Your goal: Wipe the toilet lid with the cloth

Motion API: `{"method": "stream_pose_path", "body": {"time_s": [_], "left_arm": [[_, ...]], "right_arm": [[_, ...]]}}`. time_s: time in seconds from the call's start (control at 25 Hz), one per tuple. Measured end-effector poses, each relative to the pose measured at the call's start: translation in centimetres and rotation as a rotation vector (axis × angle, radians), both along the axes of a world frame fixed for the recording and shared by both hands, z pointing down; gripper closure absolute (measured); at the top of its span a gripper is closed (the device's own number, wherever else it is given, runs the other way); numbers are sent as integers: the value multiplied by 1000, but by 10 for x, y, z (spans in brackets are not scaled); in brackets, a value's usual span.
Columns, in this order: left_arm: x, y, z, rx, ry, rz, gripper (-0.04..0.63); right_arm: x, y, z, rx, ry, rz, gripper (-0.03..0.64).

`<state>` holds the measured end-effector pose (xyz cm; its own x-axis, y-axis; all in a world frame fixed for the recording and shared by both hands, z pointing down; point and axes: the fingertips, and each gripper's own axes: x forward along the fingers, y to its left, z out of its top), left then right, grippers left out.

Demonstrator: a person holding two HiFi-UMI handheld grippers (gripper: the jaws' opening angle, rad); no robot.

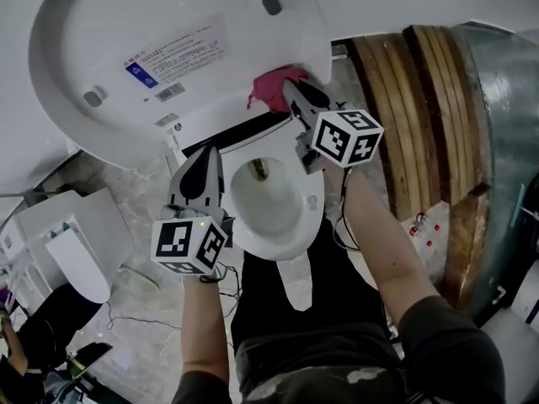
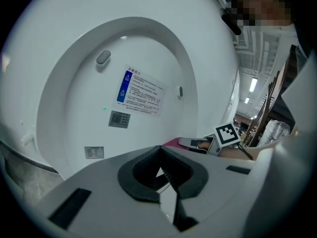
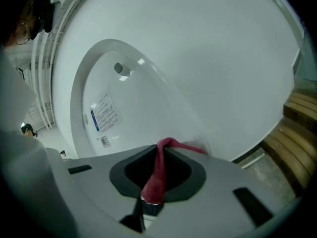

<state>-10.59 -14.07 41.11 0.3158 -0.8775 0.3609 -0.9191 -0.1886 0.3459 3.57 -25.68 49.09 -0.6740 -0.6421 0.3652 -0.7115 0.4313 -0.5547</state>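
Grey mottled floor (image 1: 147,289), white toilet (image 1: 263,244) standing on it, more white ceramic fixtures (image 1: 72,247) at the left, wooden planks (image 1: 404,91) at the right, thin black cable (image 1: 135,320) trailing across

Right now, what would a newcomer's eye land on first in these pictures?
The raised white toilet lid, with a printed label on its underside, fills the upper left of the head view. At its lower right edge is a pink cloth, pinched in the right tongs. The left tongs are shut and empty, beside the open bowl.
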Motion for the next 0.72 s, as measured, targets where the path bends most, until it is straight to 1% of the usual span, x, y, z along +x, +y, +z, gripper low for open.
{"method": "stream_pose_path", "body": {"time_s": [0.2, 0.36, 0.52, 0.64, 0.72], "left_arm": [[26, -7, -8, 14, -3, 0, 588], [36, -7, -38, 74, -21, -29, 588], [32, 1, -75, 122, -29, -104, 588], [27, 10, -105, 145, -41, -153, 588], [23, 16, -128, 178, -53, -164, 588]], "right_arm": [[13, 11, -5, -1, 0, -61, 575], [7, 32, -28, 18, -12, -149, 575], [-8, 52, -65, 59, -20, -266, 575], [-12, 61, -103, 84, -58, -311, 575], [-13, 62, -130, 107, -84, -328, 575]]}}
